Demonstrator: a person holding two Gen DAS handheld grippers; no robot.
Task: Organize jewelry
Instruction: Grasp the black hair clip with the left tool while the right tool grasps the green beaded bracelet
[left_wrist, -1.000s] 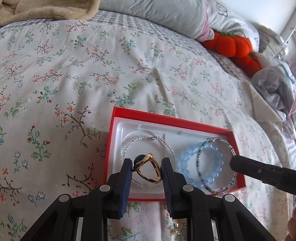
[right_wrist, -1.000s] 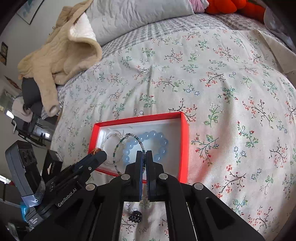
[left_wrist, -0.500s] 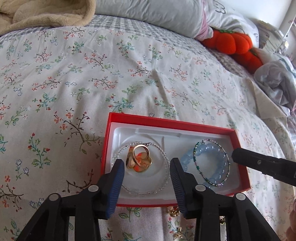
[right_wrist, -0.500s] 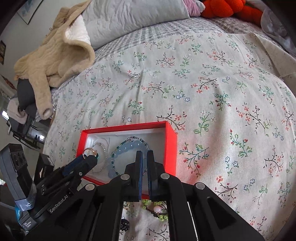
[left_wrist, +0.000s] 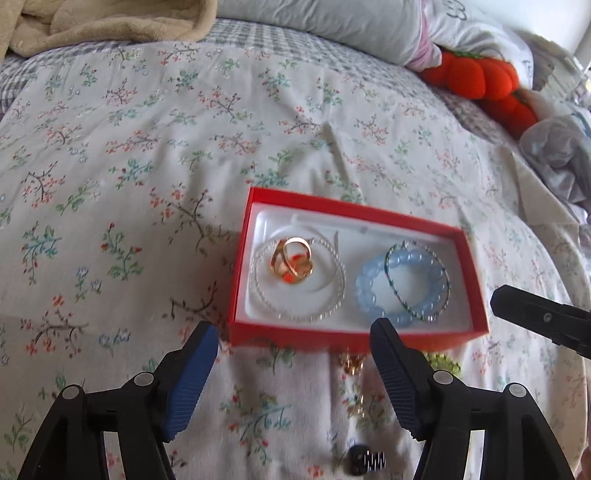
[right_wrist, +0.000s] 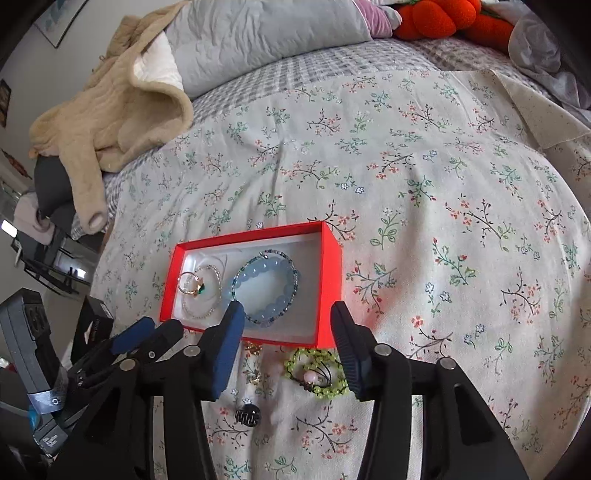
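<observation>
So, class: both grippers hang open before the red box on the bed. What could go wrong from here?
1. The green bead bracelet lies between the right gripper fingers, tangled with a dark cord; a grab may drag both.
2. The soft floral bedspread may let the red box tip if pressed.
3. The small hair clip could sink into folds.

One red box (left_wrist: 354, 334) holds four pieces — a gold ring (left_wrist: 292, 260), a clear bead bracelet (left_wrist: 297, 284), a blue bead bracelet (left_wrist: 400, 288) and a thin dark-beaded bracelet (left_wrist: 417, 281). Outside — one green bracelet (right_wrist: 317, 371), one black clip (right_wrist: 246, 415).
</observation>
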